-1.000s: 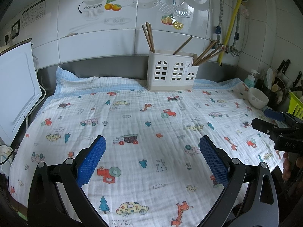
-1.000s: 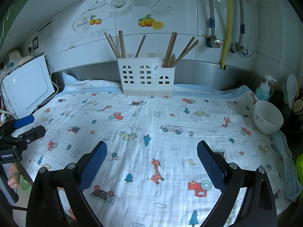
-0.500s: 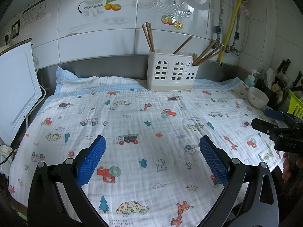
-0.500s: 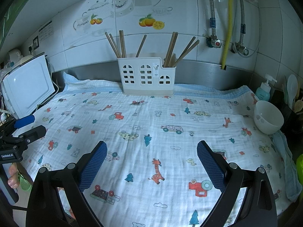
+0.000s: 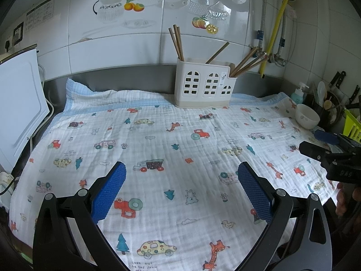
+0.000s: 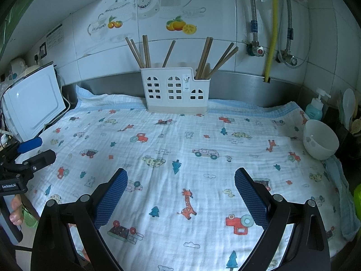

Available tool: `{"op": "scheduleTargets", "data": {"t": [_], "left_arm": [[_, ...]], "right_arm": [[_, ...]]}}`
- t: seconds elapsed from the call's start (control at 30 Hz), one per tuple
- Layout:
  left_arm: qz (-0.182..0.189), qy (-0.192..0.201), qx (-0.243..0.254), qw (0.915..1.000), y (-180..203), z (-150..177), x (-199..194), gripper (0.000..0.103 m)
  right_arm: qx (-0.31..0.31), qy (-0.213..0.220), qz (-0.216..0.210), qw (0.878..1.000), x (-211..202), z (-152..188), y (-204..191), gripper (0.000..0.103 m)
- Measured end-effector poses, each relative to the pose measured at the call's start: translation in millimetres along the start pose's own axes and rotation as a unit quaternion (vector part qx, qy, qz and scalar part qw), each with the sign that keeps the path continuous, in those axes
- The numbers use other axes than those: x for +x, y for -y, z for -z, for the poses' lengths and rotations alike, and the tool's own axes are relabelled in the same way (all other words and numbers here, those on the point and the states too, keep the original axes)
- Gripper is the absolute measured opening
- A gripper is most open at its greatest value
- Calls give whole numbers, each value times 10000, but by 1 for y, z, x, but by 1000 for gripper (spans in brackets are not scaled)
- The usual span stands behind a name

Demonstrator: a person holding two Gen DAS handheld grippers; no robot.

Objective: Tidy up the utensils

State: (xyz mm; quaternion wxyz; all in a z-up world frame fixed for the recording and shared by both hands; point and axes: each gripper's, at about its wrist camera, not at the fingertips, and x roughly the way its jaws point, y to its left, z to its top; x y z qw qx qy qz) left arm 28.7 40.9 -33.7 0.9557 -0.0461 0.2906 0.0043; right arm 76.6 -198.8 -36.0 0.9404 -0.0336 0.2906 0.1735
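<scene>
A white utensil holder [image 5: 204, 85] with arched window holes stands upright at the back of the cloth, against the steel backsplash; it also shows in the right wrist view [image 6: 177, 91]. Several brown chopsticks [image 5: 177, 43] stick up out of it, also visible in the right wrist view [image 6: 145, 50]. My left gripper [image 5: 181, 180] is open and empty, low over the near part of the cloth. My right gripper [image 6: 180, 185] is open and empty too. Each gripper shows at the edge of the other's view, the right one [image 5: 325, 144] and the left one [image 6: 31, 151].
A printed white cloth [image 5: 158, 149] covers the counter. A white bowl [image 6: 320, 143] sits at its right edge, with a soap bottle [image 6: 314, 108] and a dark pot of spoons [image 5: 327, 106] behind it. A white appliance [image 6: 33, 103] stands at the left.
</scene>
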Motion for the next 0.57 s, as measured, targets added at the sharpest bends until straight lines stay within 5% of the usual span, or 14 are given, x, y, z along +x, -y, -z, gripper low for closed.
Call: {"op": "scheduleTargets", "data": {"t": [0.57], "left_arm": [[-49, -57, -7, 10000, -5, -1, 4, 98]], "right_arm": [[11, -57, -10, 10000, 5, 3, 2, 93]]}}
